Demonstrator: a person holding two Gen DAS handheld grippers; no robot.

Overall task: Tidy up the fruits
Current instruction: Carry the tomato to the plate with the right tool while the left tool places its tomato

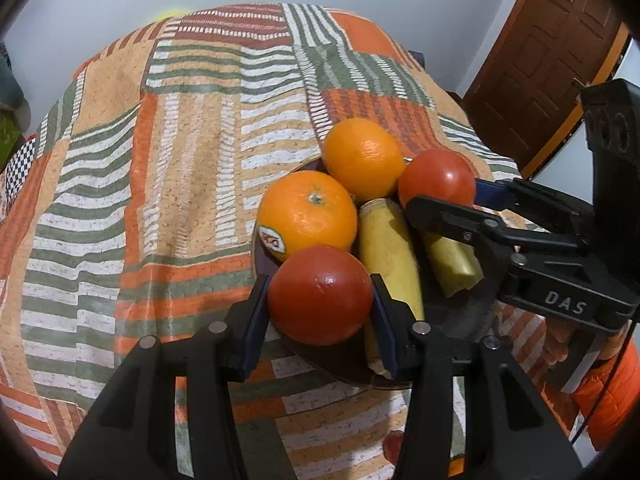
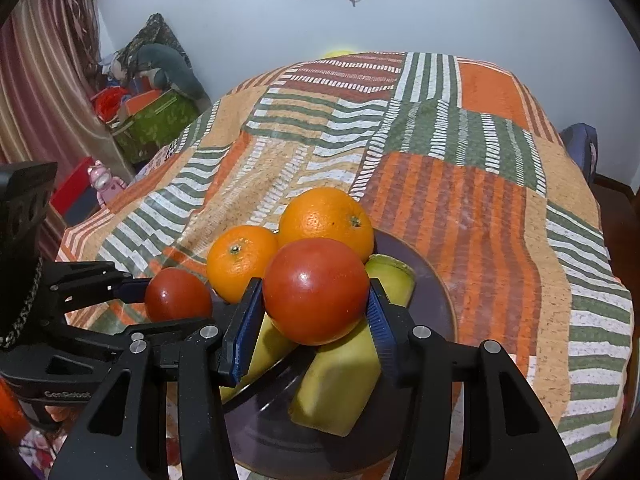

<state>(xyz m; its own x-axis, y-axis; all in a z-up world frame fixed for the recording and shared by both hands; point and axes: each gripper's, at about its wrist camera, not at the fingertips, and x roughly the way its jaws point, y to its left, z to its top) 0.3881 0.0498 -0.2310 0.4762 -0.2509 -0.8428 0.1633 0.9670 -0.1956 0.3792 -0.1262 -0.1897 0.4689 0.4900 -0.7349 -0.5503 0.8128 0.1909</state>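
A pale wall backs a table under a patchwork cloth (image 1: 192,128) of orange, green and white stripes; a brown door (image 1: 560,52) stands to one side, and a curtain (image 2: 36,92) and a cluttered box (image 2: 156,120) to the other.

The landmark is the dark plate (image 2: 424,280) near the table's front edge. On it lie two oranges (image 1: 362,158), one of them bearing a sticker (image 1: 307,214), toward its far side, and two bananas (image 1: 390,252) across its middle. The bananas lie lengthwise from the near rim toward the oranges, fanning apart a little, cut ends showing.

The left gripper (image 1: 318,300) is clamped on a tomato (image 1: 320,294) over the plate's near left rim, its blue pads (image 1: 256,316) pressing each flank. The right gripper (image 2: 316,300) is clamped likewise on the other tomato (image 2: 316,290), which sits above the bananas at the plate's middle. Whether either tomato rests on the fruit beneath or hangs just clear of it I cannot tell.

By my reading, the step in hand is the placing of both tomatoes onto the plate, with the rest of the fruit already gathered there. The next move calls for easing each tomato into a stable hollow, then parting the jaws gently. The right one is the riskier: a round fruit set on sloping bananas may roll toward the rim.
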